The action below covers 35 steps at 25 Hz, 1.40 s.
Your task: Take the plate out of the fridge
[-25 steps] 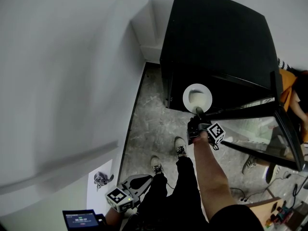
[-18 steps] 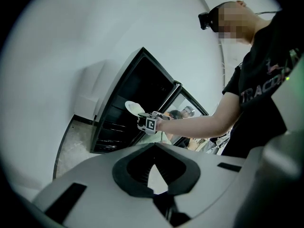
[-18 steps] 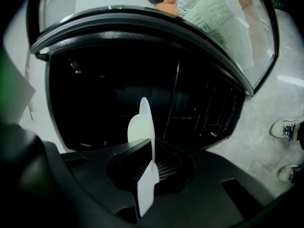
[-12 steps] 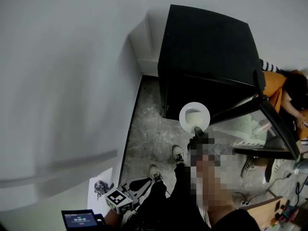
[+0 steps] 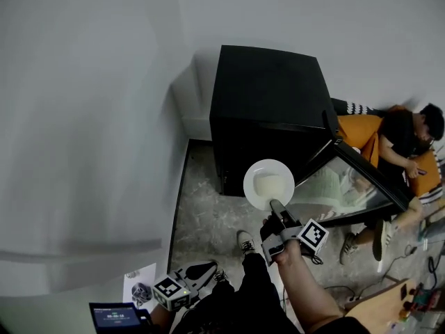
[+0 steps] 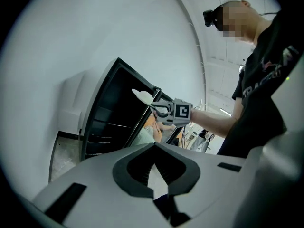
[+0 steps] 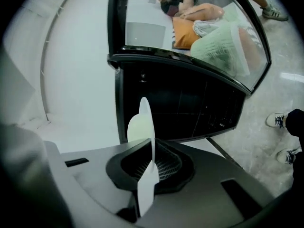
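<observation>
Plate (image 5: pixel 268 184) rim clamped in right gripper (image 5: pixel 275 207) jaws outside open fridge (image 5: pixel 264 103); left gripper (image 5: pixel 206 269) jaws together.

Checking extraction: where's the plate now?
Head view centre: the plate is clamped in the right tool, outside the black fridge, left of its open door.

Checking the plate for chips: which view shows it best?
Head view: the plate shows its whole round face. The right gripper view sees it edge-on, clamped by the right gripper; the left gripper view, small and far off.

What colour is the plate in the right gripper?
Plain white plate, no pattern; clearest in the head view.
</observation>
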### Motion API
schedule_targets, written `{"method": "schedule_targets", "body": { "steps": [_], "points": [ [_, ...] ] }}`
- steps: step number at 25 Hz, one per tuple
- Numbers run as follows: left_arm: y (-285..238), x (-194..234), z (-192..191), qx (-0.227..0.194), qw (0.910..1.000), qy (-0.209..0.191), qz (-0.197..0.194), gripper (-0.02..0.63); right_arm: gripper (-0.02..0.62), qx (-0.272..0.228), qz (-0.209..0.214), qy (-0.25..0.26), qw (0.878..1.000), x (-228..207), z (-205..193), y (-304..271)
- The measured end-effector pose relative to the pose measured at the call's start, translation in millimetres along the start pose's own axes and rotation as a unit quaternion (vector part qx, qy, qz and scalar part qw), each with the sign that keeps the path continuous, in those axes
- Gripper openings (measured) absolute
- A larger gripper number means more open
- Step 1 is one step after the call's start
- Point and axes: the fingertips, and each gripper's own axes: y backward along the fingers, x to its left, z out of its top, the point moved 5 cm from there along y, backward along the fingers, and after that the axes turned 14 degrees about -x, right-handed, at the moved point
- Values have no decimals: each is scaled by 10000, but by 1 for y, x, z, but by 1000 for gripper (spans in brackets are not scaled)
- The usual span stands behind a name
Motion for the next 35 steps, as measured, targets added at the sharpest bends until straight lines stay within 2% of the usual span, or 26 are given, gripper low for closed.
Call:
{"method": "schedule_targets", "body": {
  "steps": [4, 9, 14, 19, 24, 35],
  "points": [
    [-9, -7, 7, -71, 9998, -149, -144, 5, 16, -180, 317, 190, 9992, 60, 12, 8],
    [-17, -15, 18, -228, 9989, -295, -279, 5, 15, -560, 593, 363, 9960, 122, 27, -8],
    [-23, -20, 36, -434, 9978, -390, -304, 5, 17, -965, 568, 306, 9932, 164, 39, -47],
    [-26, -11, 35, -520, 9975, -440, -193, 5, 17, -1331, 245, 316, 9903, 176, 51, -97],
    [-15, -4, 36, -640, 9972, -389, -3, 5, 17, -1590, -288, -18, 9869, 170, 51, -129],
    [-11, 8, 55, -709, 9965, -420, 172, 5, 17, -1821, -760, -291, 9799, 171, 54, -171]
  ]
}}
